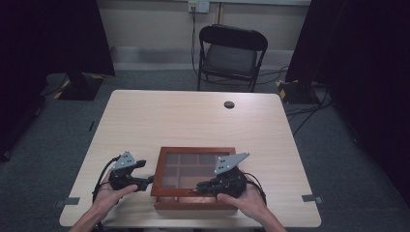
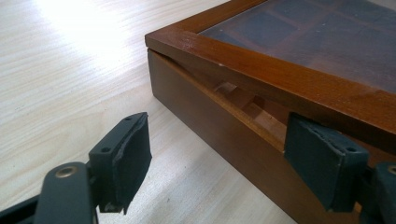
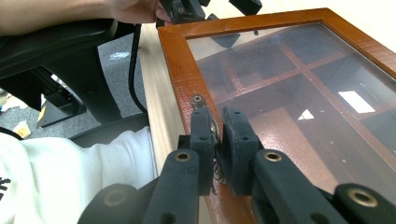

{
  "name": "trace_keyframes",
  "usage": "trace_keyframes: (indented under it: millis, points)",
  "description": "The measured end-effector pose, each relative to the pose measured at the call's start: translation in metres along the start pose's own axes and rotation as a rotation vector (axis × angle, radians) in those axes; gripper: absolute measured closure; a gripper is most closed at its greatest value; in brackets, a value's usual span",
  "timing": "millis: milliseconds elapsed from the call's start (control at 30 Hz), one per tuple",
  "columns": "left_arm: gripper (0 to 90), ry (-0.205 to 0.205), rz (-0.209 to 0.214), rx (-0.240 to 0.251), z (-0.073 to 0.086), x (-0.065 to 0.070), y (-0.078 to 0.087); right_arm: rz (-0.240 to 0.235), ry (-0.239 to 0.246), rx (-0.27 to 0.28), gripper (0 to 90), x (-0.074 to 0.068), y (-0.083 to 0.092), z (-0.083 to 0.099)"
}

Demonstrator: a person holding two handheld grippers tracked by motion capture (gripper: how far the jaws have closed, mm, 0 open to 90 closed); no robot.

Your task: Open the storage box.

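Note:
A flat wooden box (image 1: 159, 175) with a glass-paned lid (image 3: 180, 60) lies near the table's front edge, its dividers showing through the glass. My right gripper (image 3: 215, 126) is shut on a small metal tab at the lid's front rail, reaching in from the right (image 1: 199, 185). The lid (image 2: 261, 70) stands slightly raised, with a narrow gap over the base (image 2: 205, 116). My left gripper (image 2: 224, 154) is open at the box's left side (image 1: 149, 180). One of its pads (image 2: 317, 156) sits by the gap under the lid and the other (image 2: 133, 149) hangs over the table.
The light wooden table (image 1: 193, 116) has a round cable hole (image 1: 229, 104) near its far edge. A black folding chair (image 1: 232, 53) stands behind the table. In the right gripper view a white sleeve (image 3: 70, 163) lies close beside the table's front edge.

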State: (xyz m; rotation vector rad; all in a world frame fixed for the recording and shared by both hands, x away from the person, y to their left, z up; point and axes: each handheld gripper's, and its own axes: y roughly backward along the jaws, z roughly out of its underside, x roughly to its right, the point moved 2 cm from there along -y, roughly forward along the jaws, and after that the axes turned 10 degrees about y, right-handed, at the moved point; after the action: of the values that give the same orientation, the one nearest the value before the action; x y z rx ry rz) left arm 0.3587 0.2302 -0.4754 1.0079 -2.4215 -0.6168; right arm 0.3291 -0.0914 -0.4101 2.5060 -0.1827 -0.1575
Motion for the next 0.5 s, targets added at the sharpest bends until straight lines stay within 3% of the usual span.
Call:
trace_keyframes:
  millis: [67, 133, 333, 400, 433, 467, 500]
  points:
    - [22.7, 0.004, 0.011, 0.005, -0.0005, 0.0004, 0.0007, 0.003, 0.001, 0.001, 83.4, 0.0001, 0.0016, -0.002]
    - [19.4, -0.01, 0.048, 0.008, -0.0003, 0.0026, 0.0008, 0.012, 0.007, 0.003, 83.4, -0.0002, 0.0031, -0.0048]
    - [19.1, -0.053, 0.05, 0.006, -0.0014, 0.0078, -0.0011, 0.01, -0.006, 0.008, 83.2, 0.0008, 0.0038, -0.0048]
    - [19.0, -0.057, 0.046, 0.009, -0.0018, 0.008, -0.0007, 0.008, -0.02, 0.021, 79.7, 0.0011, 0.0043, -0.0033]
    - [19.0, -0.05, 0.048, 0.015, -0.0021, 0.0084, -0.0006, 0.047, -0.033, 0.037, 74.7, 0.0018, 0.0063, -0.0027]
    - [19.0, -0.05, 0.048, 0.015, -0.0021, 0.0084, -0.0006, 0.047, -0.033, 0.037, 74.7, 0.0018, 0.0063, -0.0027]
    - [19.0, -0.057, 0.043, 0.022, -0.0029, 0.0083, 0.0002, 0.065, -0.035, 0.047, 68.5, 0.0023, 0.0093, -0.0025]
